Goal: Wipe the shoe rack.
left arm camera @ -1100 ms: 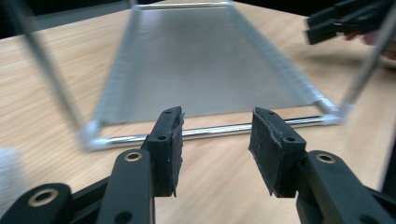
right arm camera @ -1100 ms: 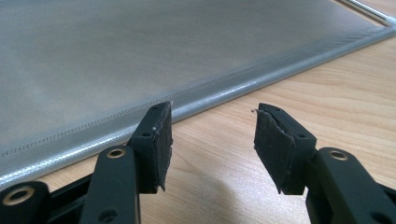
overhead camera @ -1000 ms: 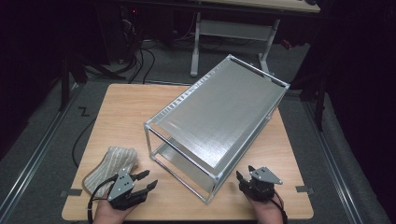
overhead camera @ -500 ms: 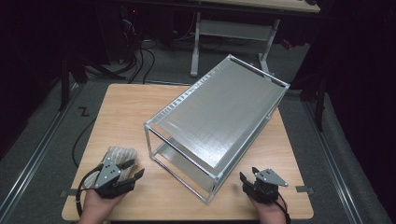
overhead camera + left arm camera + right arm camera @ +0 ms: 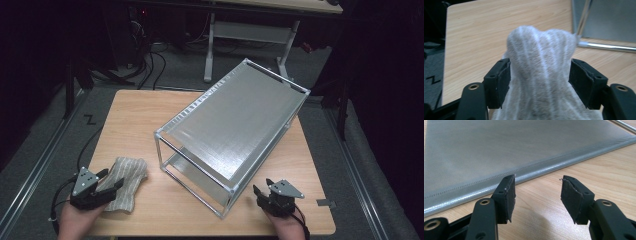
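Observation:
A grey-white striped cloth [image 5: 131, 172] lies bunched at the front left of the wooden table [image 5: 135, 115]. My left gripper [image 5: 112, 180] sits low at the cloth's left end and points right. In the left gripper view the cloth [image 5: 541, 50] humps up between the pads of that gripper [image 5: 540, 75]. Its jaws have just been opening and stand wide, not squeezing the fabric. My right gripper [image 5: 262, 190] rests at the front right, beside the near corner of a metal-framed rack [image 5: 235, 125]. The right gripper [image 5: 537, 192] is open and empty, facing the rack's silvery lower shelf [image 5: 499, 150].
The rack stands diagonally across the middle and right of the table, its mesh top reaching the far right edge. Bare wood [image 5: 130, 120] lies behind the cloth. Beyond the table are dark floor, cables [image 5: 150, 60] and the white legs of another desk [image 5: 210, 50].
My left gripper has slid left across the cloth to its left end and its jaws have spread. The cloth looks more bunched. The right gripper has kept still.

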